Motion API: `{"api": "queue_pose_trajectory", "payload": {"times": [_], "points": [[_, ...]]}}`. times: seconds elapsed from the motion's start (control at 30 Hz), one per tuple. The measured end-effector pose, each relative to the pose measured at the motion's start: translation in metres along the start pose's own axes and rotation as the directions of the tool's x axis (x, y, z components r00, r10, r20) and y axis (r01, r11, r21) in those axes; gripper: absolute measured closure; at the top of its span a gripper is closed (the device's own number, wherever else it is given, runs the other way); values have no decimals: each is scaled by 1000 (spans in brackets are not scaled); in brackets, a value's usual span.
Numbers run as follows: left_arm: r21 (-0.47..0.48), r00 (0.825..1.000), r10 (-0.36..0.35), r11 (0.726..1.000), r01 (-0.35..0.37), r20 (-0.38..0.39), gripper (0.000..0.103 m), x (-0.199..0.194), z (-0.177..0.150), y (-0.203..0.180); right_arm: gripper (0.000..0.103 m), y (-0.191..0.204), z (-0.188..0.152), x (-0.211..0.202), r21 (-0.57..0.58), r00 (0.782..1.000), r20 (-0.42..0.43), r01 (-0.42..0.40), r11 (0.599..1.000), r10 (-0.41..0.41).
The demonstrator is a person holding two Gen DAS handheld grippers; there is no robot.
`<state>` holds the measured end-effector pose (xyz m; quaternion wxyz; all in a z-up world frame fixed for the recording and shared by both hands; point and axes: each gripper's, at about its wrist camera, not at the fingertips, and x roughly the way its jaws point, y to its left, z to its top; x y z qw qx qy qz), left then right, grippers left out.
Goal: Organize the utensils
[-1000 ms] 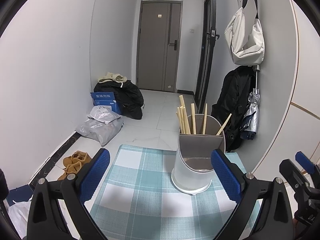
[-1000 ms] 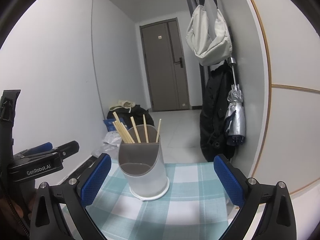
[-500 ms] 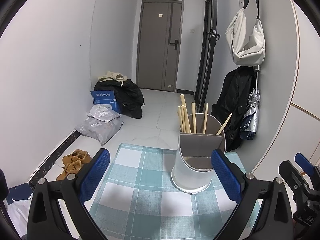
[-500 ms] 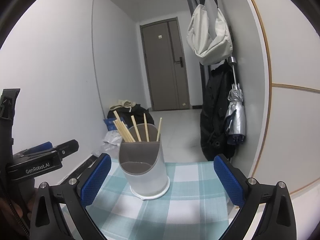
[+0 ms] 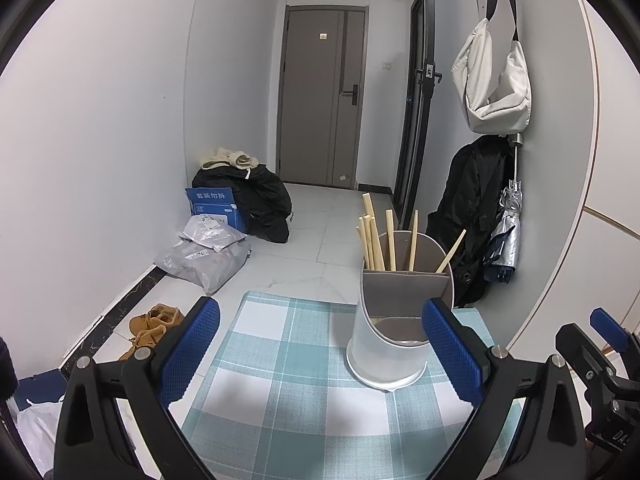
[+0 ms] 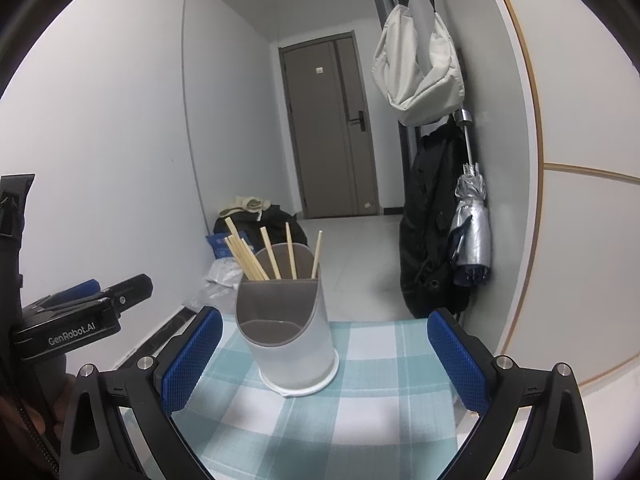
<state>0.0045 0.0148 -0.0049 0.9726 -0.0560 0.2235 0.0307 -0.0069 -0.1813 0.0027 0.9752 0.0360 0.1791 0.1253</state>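
White cylindrical plastic utensil holder with grey divider [image 5: 402,322] upright on the teal-and-white checked bench cloth [image 5: 288,376]; six pale wooden chopsticks [image 5: 378,240] in rear compartment, front one looks empty (interior partly hidden). Left tongs [image 5: 320,360] and right tongs [image 6: 324,360] both spread wide, holding nothing. Hallway, grey door [image 5: 320,96] behind.

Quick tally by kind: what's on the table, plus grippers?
Chopsticks: 6 tops visible (the left cluster is hard to separate)
Utensil holder: 1
Checked cloth: 1
Grippers: 2, left gripper and right gripper, both open
Total: 10
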Motion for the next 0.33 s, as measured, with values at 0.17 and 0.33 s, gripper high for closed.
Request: {"api": "queue_pose_trajectory", "payload": {"times": [0.17,0.33], "points": [[5,1000,2,1000,-2,6,4,-1,0,-1,0,0,0,0,1,1000,1,4,1000,-4],[1,1000,7,1000,-7,10,4,-2,-1,0,0,1,-1,1,-1,1000,-4,5,1000,-5]]}}
